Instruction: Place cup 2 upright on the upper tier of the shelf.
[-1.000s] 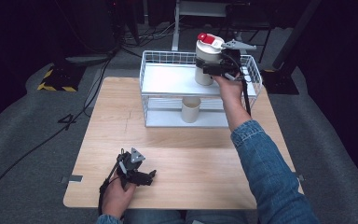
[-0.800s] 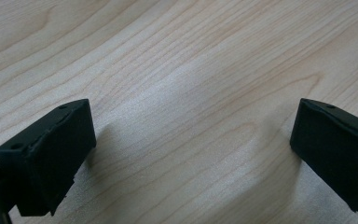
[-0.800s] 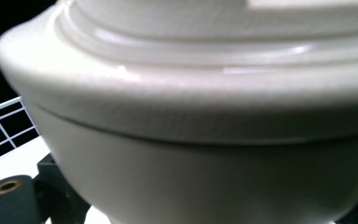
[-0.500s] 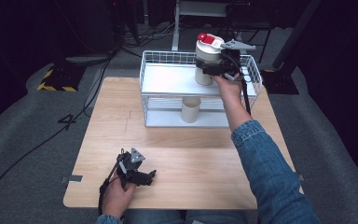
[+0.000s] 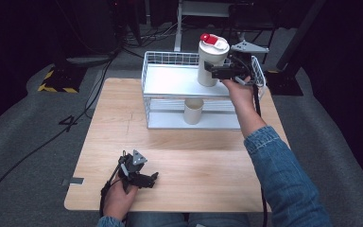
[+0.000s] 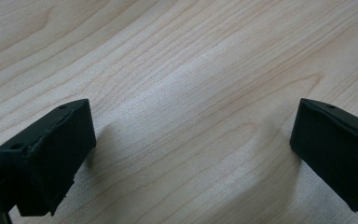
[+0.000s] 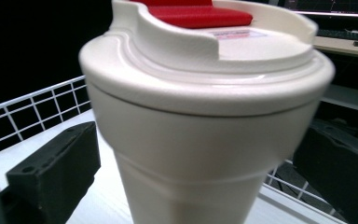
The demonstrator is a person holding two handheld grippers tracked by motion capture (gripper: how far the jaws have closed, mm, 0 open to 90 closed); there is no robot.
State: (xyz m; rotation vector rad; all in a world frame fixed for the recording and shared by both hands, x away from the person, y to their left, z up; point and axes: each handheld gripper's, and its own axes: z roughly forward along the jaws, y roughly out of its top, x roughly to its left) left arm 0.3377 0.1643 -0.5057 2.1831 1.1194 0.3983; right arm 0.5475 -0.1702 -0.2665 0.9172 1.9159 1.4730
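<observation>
One wooden table [image 5: 179, 156] (dark room, grey floor [image 5: 23, 142]).

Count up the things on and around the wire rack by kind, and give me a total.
Cups with a red-and-white lid: 1, the lidded cup at the top shelf, between the right gripper jaws.
Plain cups without a lid: 1, the open cup on the bottom shelf.
Wire racks: 1, the rack.
Total: 3.

table [image 5: 208, 156] evenly lit | surroundings dark | cup [image 7: 205, 140] close-up soft, perhaps motion-blurred
</observation>
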